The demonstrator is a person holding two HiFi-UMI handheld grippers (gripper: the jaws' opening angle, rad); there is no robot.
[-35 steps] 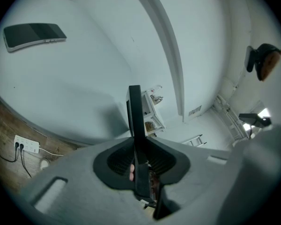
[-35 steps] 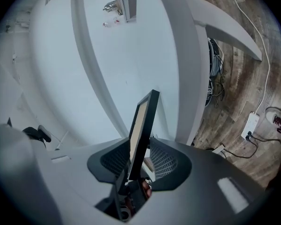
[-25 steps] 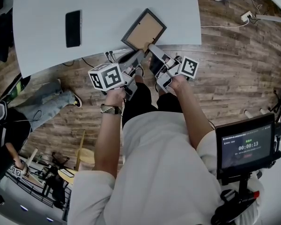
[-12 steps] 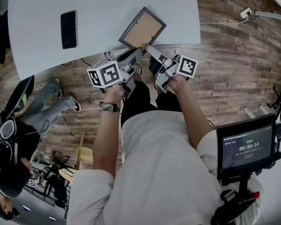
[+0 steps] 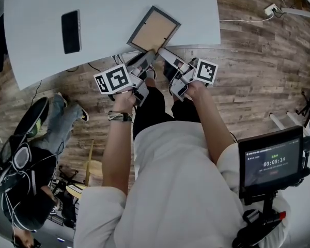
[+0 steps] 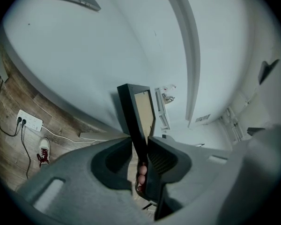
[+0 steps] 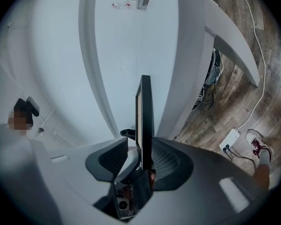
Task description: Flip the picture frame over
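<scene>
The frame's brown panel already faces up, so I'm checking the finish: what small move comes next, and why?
Probably finish opening and draw both grippers back. The picture frame sits brown-side-up at the table edge, its near edge between the jaws of left gripper and right gripper, which have just been opening.

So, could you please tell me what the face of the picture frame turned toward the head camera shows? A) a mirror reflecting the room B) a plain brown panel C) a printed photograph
B: in the head view the picture frame shows a plain brown panel inside its dark border, with no photograph or reflection on it.
</scene>
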